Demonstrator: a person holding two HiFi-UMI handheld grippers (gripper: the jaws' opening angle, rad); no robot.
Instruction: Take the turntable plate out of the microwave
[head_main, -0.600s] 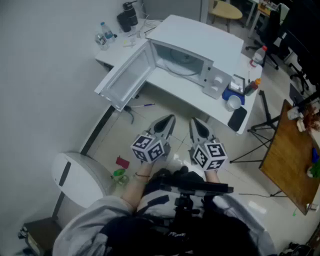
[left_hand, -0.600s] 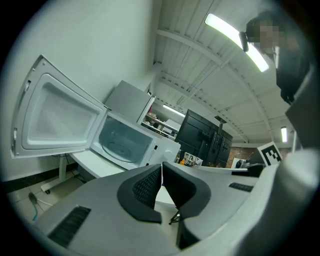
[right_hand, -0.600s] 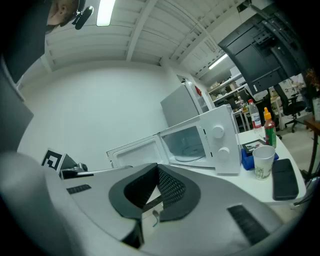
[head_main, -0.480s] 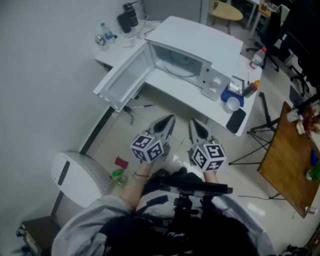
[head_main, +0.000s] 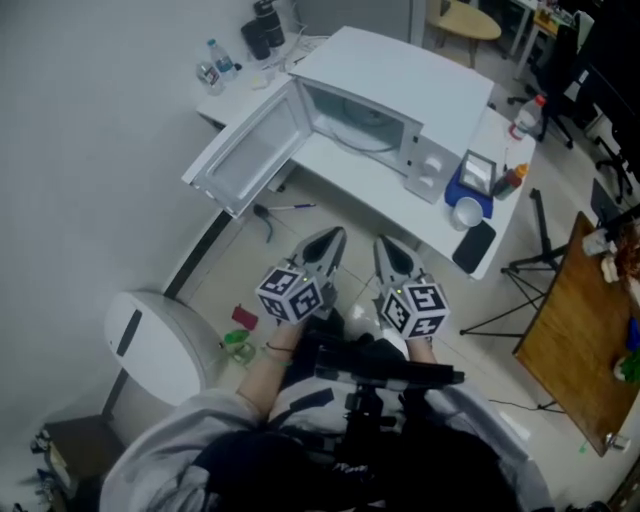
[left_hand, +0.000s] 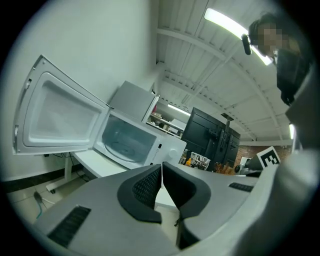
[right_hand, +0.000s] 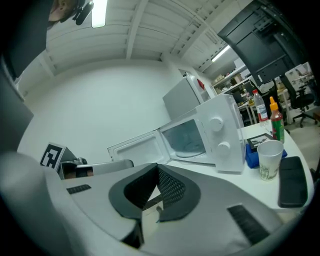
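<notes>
Plainly, turntable plate (head_main: 366, 137) inside open microwave (head_main: 400, 68).

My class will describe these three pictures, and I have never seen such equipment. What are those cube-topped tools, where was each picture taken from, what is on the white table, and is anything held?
There is no robot: a person holds a two-jawed hand tool, a gripper, in each hand. The patterned cubes are parts of them. One picture comes from a camera on the person's head, looking down. The other two come from cameras riding on each gripper, looking along its jaws. The left gripper and right gripper are both shut and hold nothing, short of the table. On it stands a microwave with its door swung open and the turntable plate inside. Beside the microwave are a cup and a dark phone.
</notes>
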